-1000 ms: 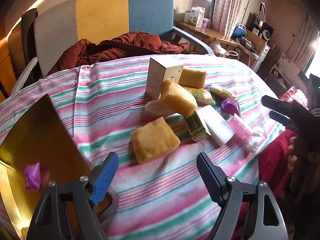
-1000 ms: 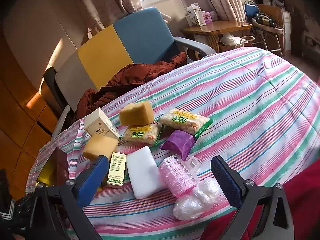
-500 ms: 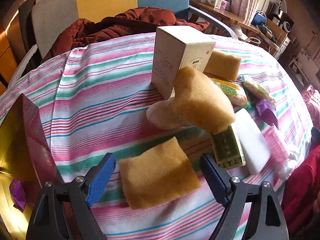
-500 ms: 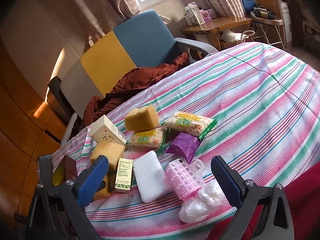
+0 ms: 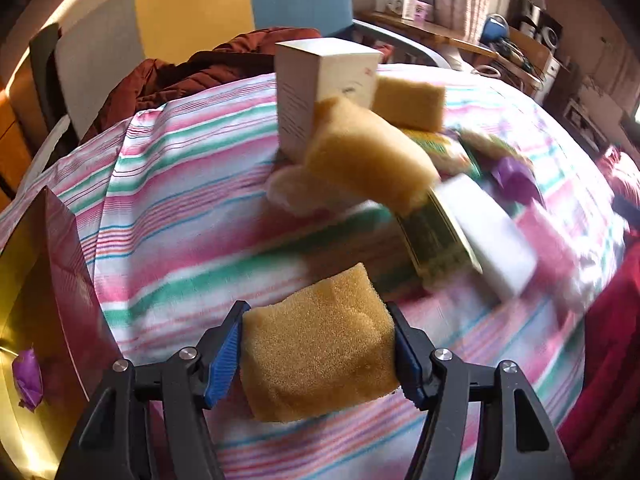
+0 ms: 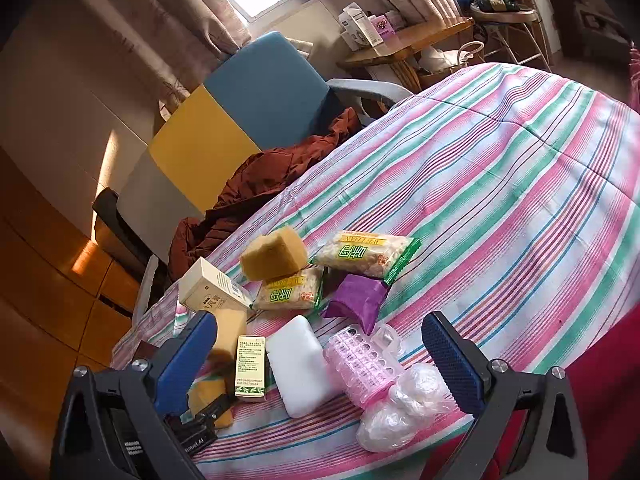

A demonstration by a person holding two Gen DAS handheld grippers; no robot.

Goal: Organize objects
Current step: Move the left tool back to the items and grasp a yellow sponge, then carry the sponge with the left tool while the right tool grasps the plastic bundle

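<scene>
A sunlit room, curtains at the window, and a blue-and-yellow chair (image 6: 240, 120) with a rust-red jacket (image 6: 260, 184) slumped on it behind the striped cloth (image 6: 500, 200) that covers the desk. Everything here gets placed off one landmark: the tall white box (image 5: 320, 92) standing on that cloth.

Big news on the left! The left claw (image 5: 318, 354) has dropped in on the nearest sponge (image 5: 320, 352), the one lying well in front of the white box. A second ago it hung back with its jaws spread over bare cloth; they have just been closing, and now both blue pads sit flush against the sponge's sides. That looks like a pinch made, so the pick is under way, though the sponge does not look lifted yet.

Right claw (image 6: 320, 360): spread wide, nothing in it, hovering over the pink roller (image 6: 364, 364) and white block (image 6: 298, 368), which lie to the right of the white box.

Containers now. The open gold-lined box (image 5: 44, 280) sits far left of the white box, maroon wall up. Inside, one small purple packet (image 5: 27, 376) and otherwise bare gold floor as far as shows. My call: that is where the sponge is headed, with two more sponges, snack packs and the green carton (image 5: 436, 236) left clustered around the white box.
</scene>
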